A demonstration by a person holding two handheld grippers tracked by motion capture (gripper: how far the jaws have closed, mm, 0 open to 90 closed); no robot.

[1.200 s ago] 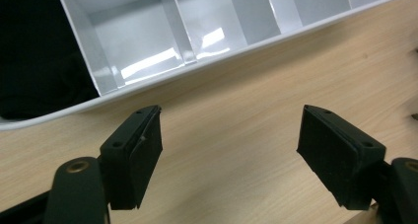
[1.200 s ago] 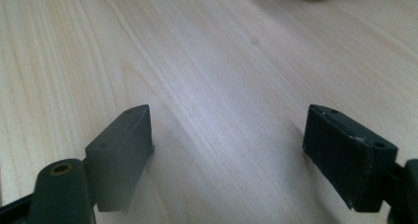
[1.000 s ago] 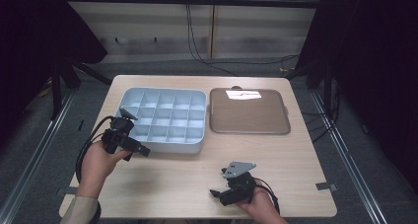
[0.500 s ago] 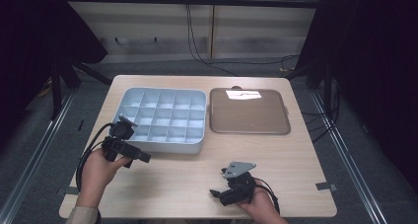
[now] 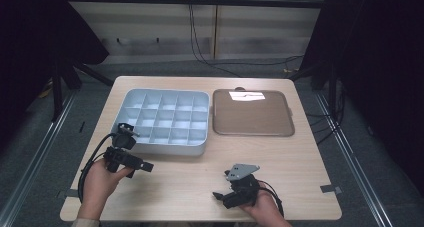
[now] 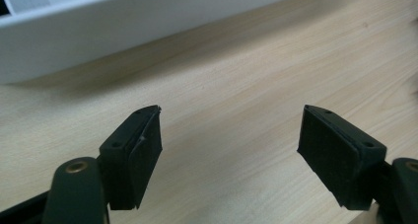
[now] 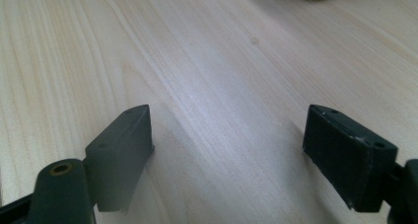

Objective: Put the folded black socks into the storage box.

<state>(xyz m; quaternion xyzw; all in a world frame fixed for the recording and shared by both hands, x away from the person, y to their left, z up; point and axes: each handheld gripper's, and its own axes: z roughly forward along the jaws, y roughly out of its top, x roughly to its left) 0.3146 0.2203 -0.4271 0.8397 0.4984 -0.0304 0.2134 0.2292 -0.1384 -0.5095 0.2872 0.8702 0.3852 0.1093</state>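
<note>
White plastic compartment tray [image 5: 167, 121] sits at the table's middle-left, just beyond the left gripper [image 5: 141, 165] — jaws wide, nothing between them, over bare wood. Right gripper [image 5: 218, 196], near the front edge, also gapes empty. Brown square tray [image 5: 252, 113] lies beside the white one on the pale wooden table [image 5: 300, 167].

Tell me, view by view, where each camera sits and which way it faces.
High view: above the person's side, looking forward and down on the table, compartment box and brown tray; both hands show, with the left hand-held gripper and right hand-held gripper.
Left gripper view: rides the left hand-held gripper, facing the tabletop and box wall; open jaws show.
Right gripper view: rides the right hand-held gripper, facing bare wood; open jaws show.
Shared: the tabletop.
</note>
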